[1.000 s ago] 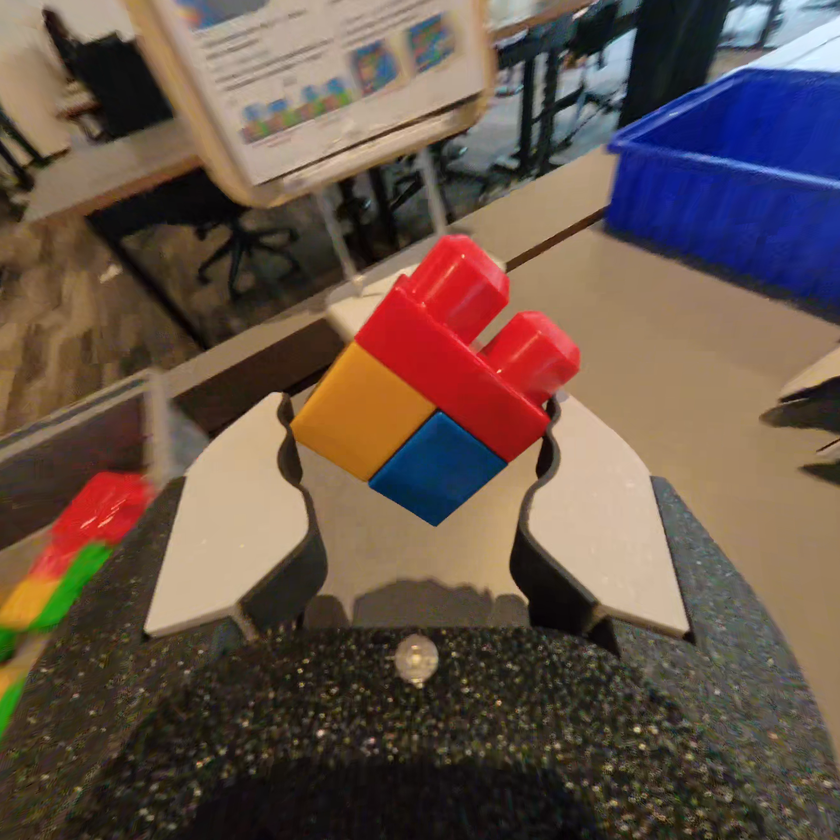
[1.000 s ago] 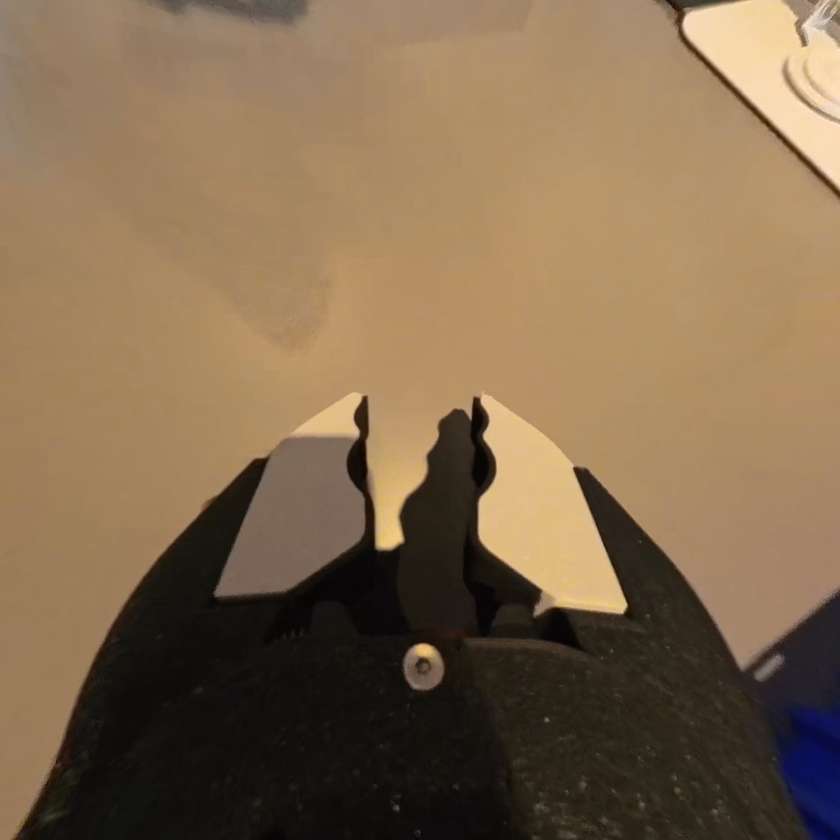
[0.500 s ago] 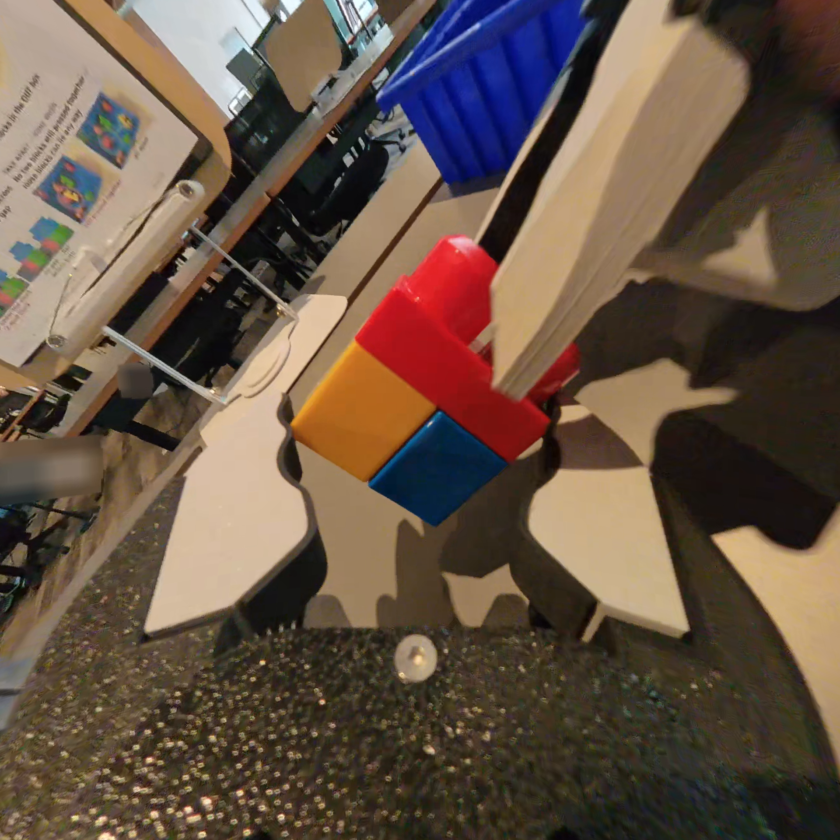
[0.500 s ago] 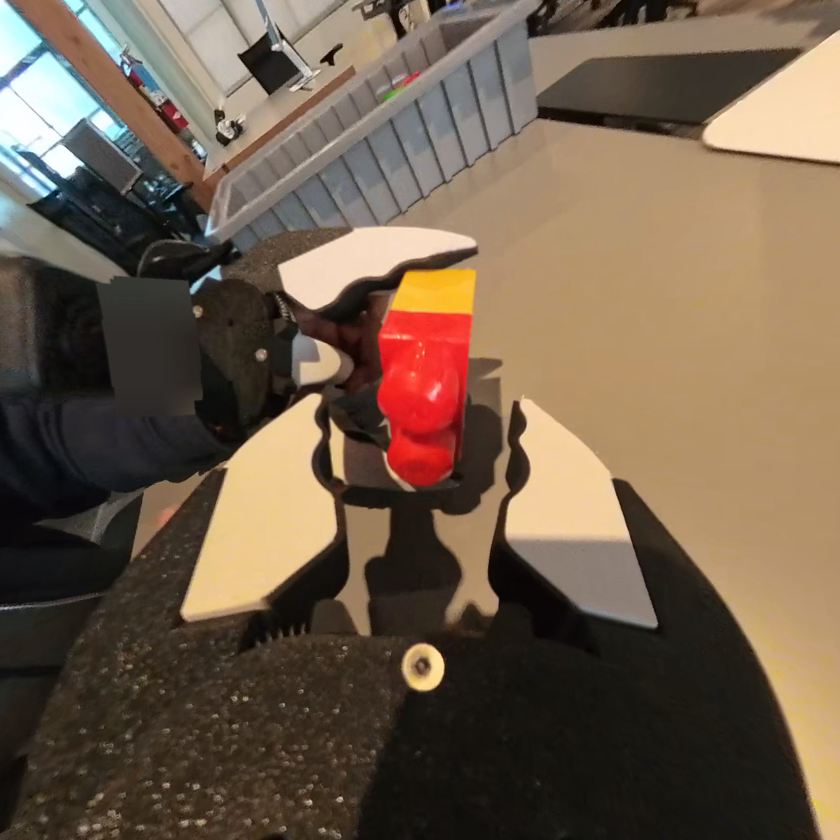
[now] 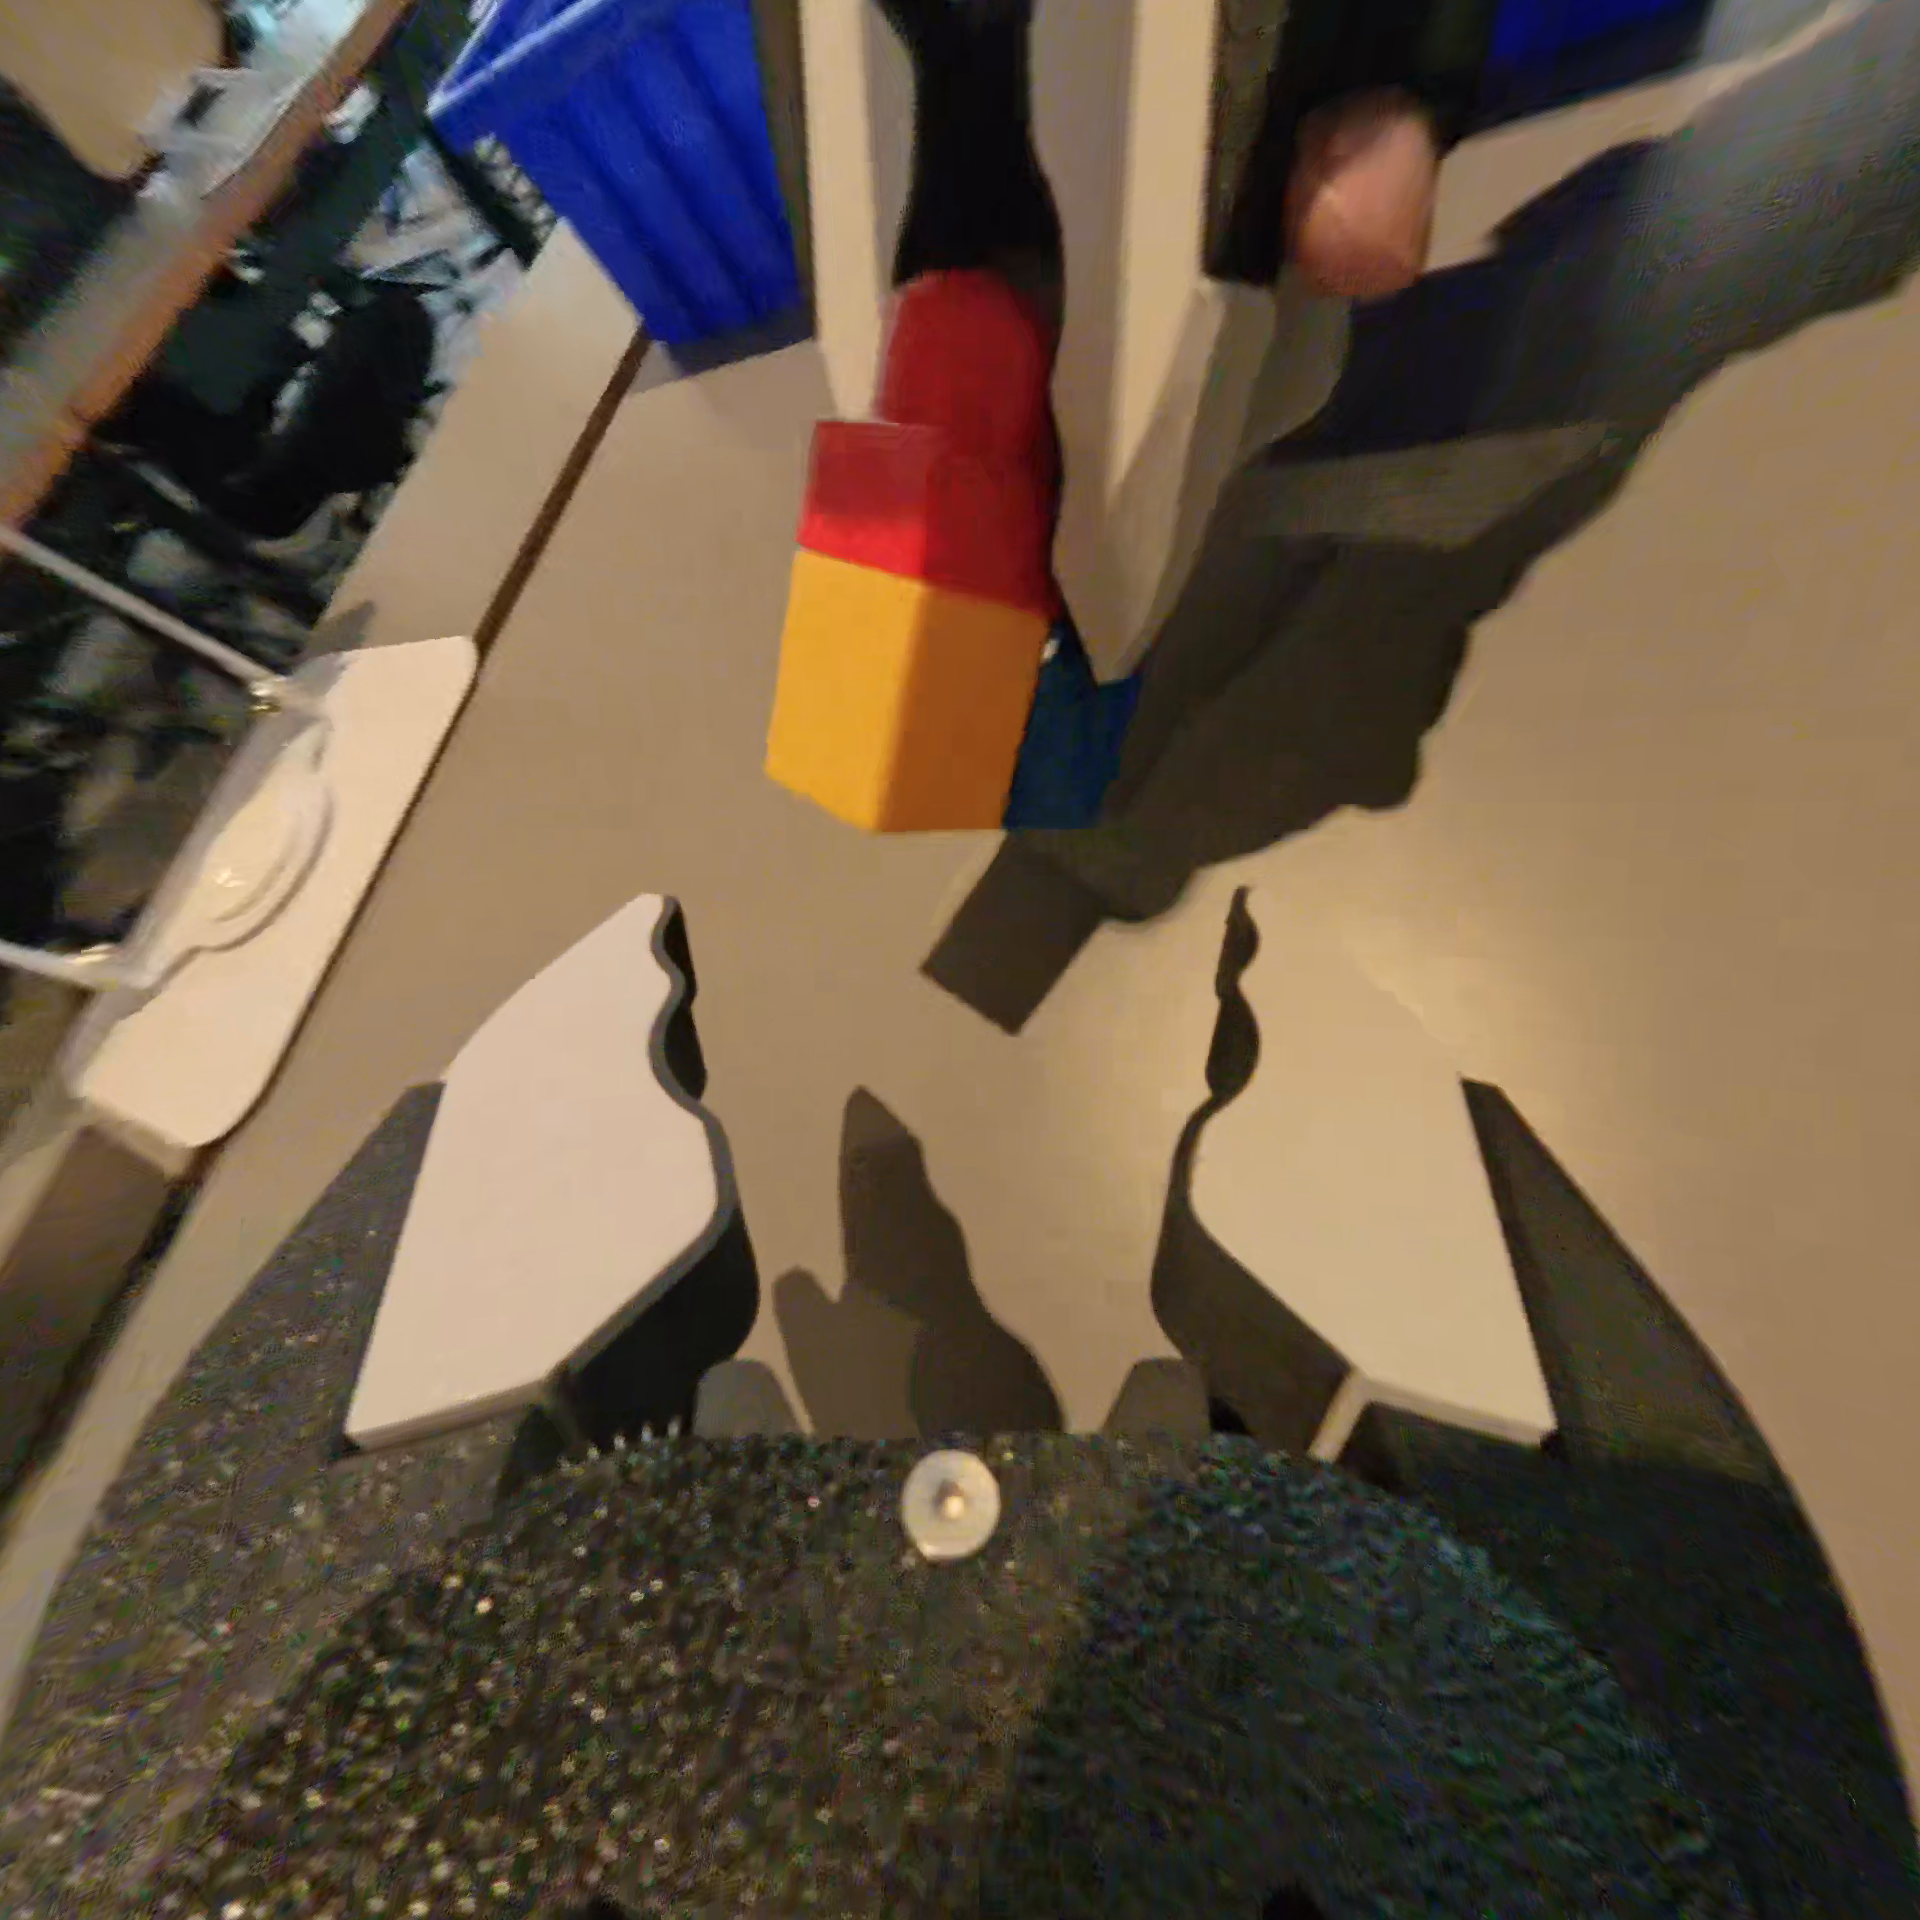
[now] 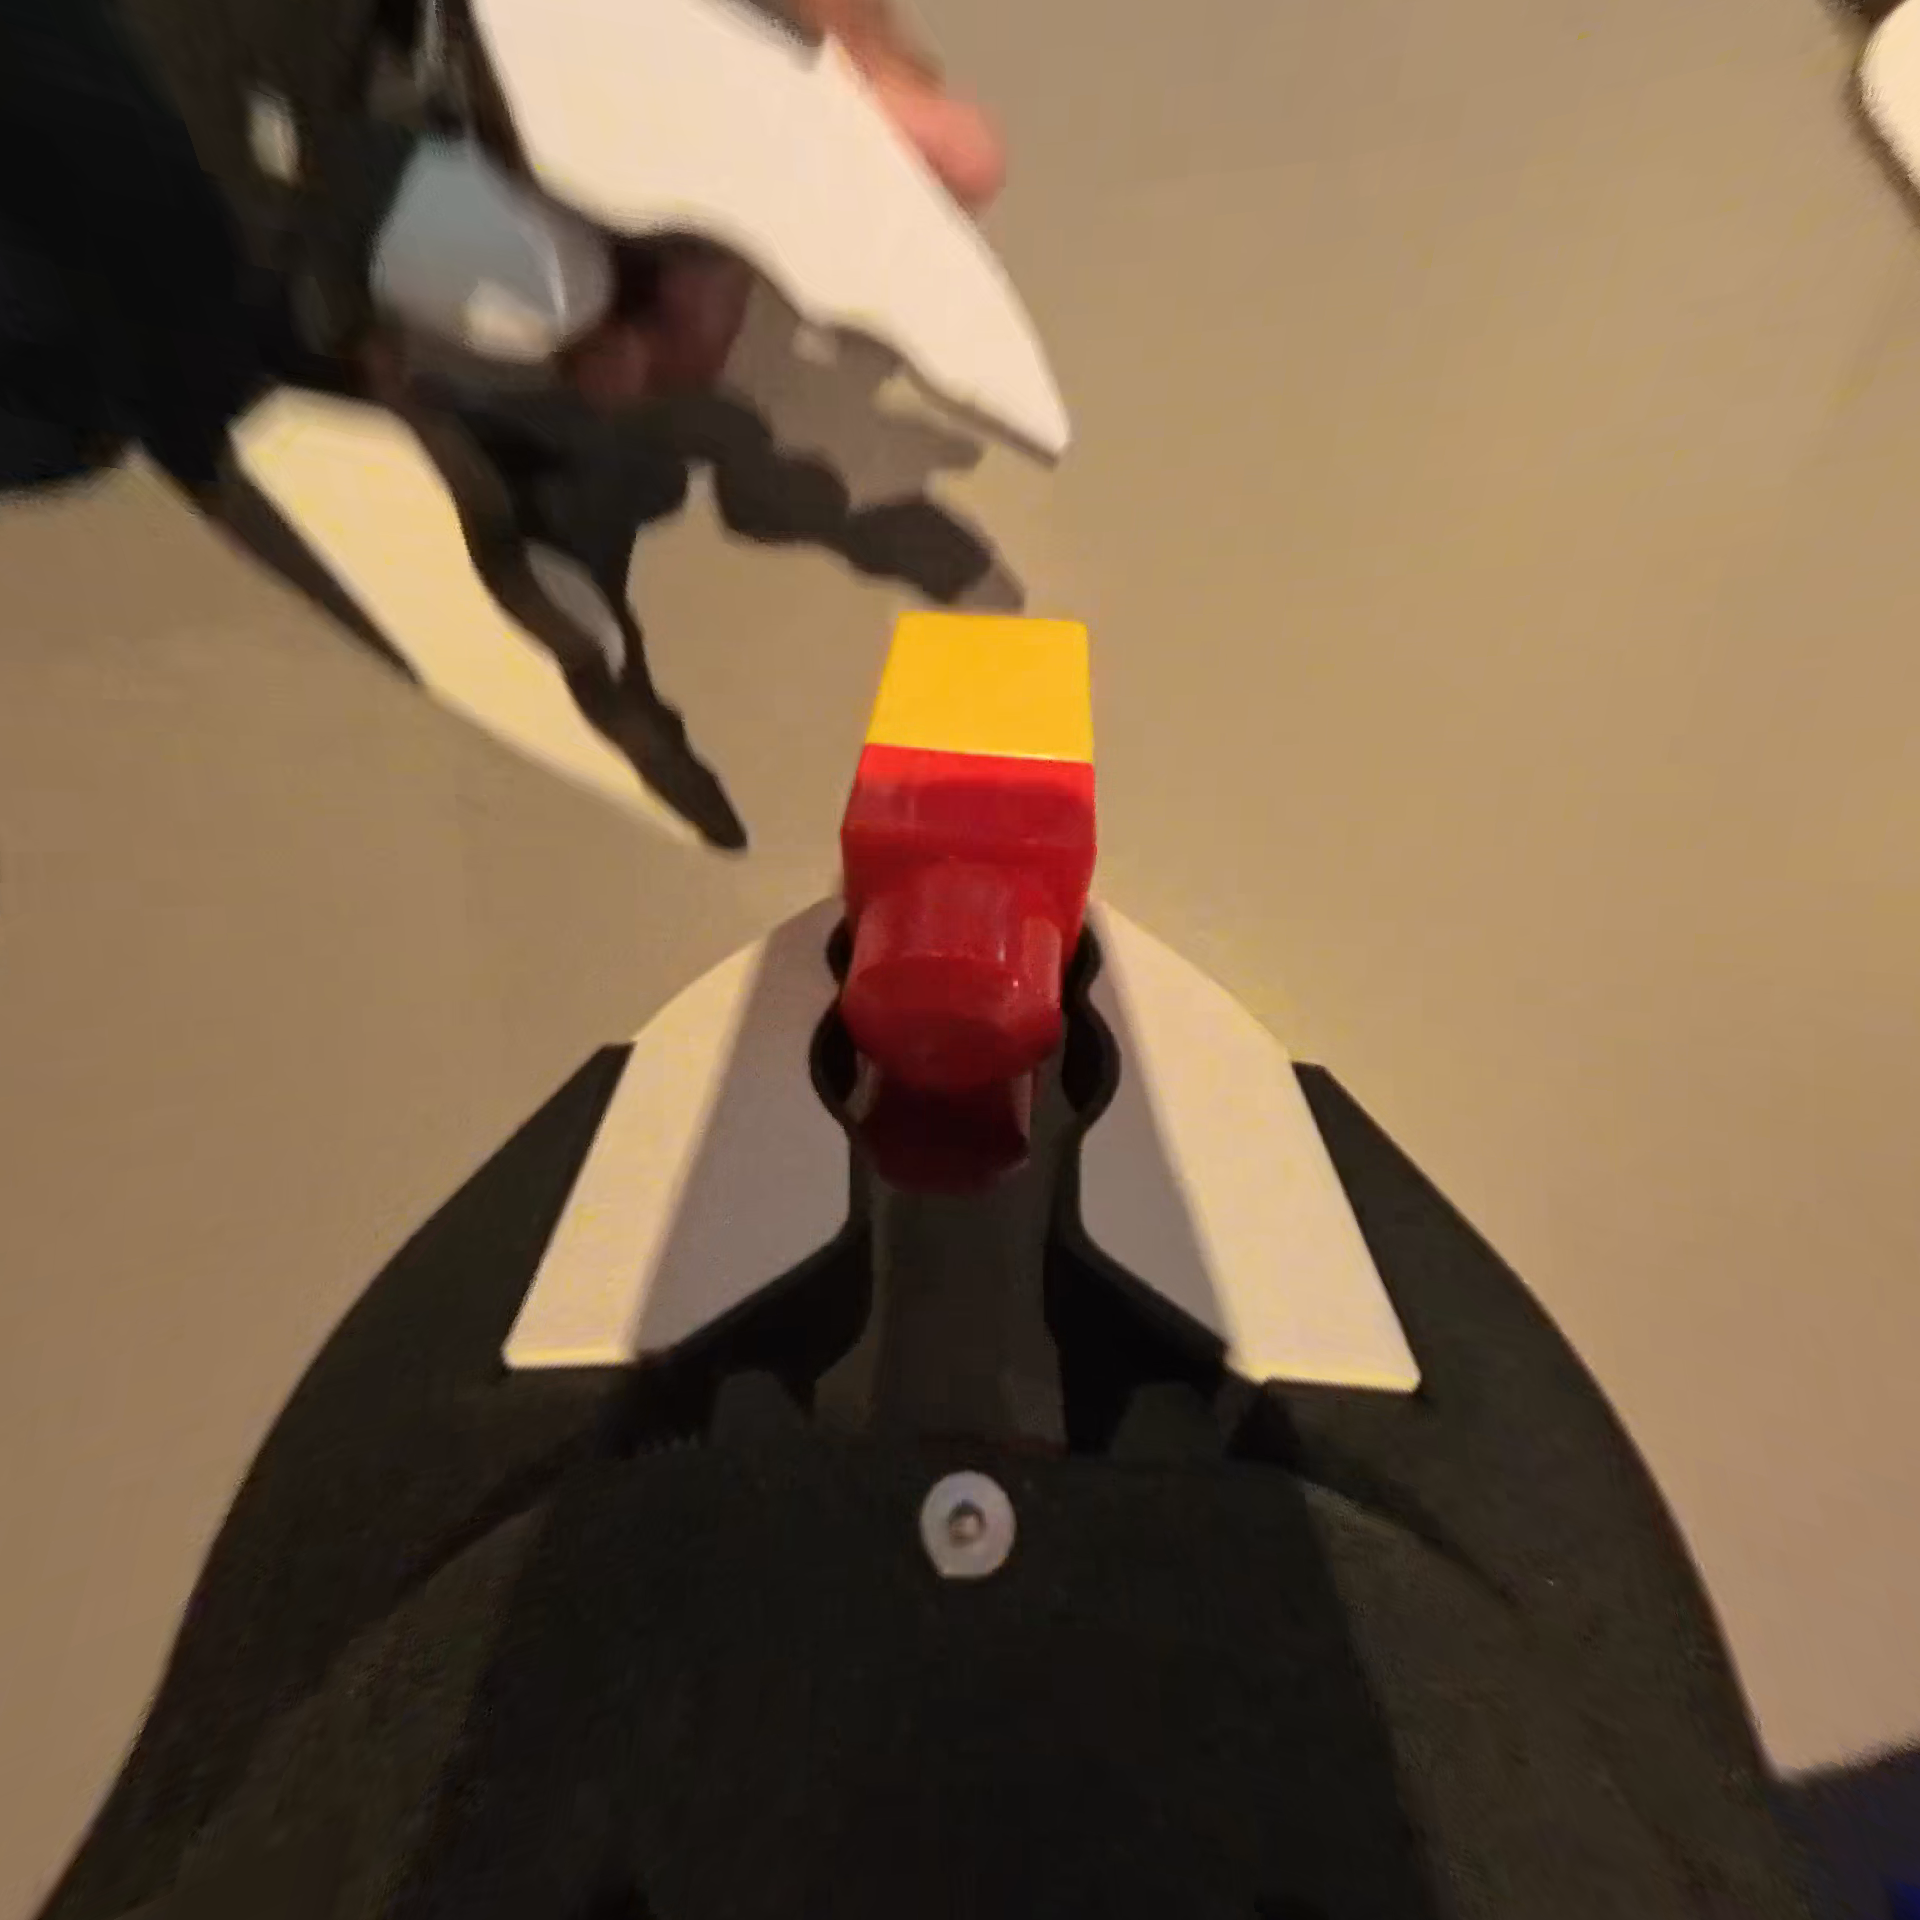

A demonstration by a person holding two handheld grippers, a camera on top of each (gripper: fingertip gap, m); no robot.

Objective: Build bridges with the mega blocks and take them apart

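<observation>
A: Right gripper (image 6: 961, 966) has the block bridge (image 6: 971, 831) and it's clamped hard, both white fingers pinching the red block (image 6: 966, 883) by its studs.

B: And the left gripper (image 5: 956, 966)? Wide apart, nothing between the fingers. From its own camera the bridge (image 5: 914, 623) hangs in the air just ahead of those spread tips, clear of them.

A: Look at the stack from there: red block (image 5: 935, 478) uppermost, yellow block (image 5: 899, 691) under it, and a sliver of blue block (image 5: 1070, 748) tucked behind the yellow, partly hidden by the right gripper's finger.

B: In the right wrist view only red and yellow block (image 6: 982, 681) show; blue is out of sight.

A: The whole thing is held above the tan table (image 5: 1455, 935), not resting on it. You can see its dark shadow (image 5: 1049, 935) on the surface.

B: Far end of the table, a blue bin (image 5: 644, 156) sits by the edge. Toward the left edge, a white stand base (image 5: 281, 862) with thin metal rods.

A: A fingertip (image 5: 1351, 208) of the person shows behind the right gripper's handle. Both views are a bit blurred.
</observation>
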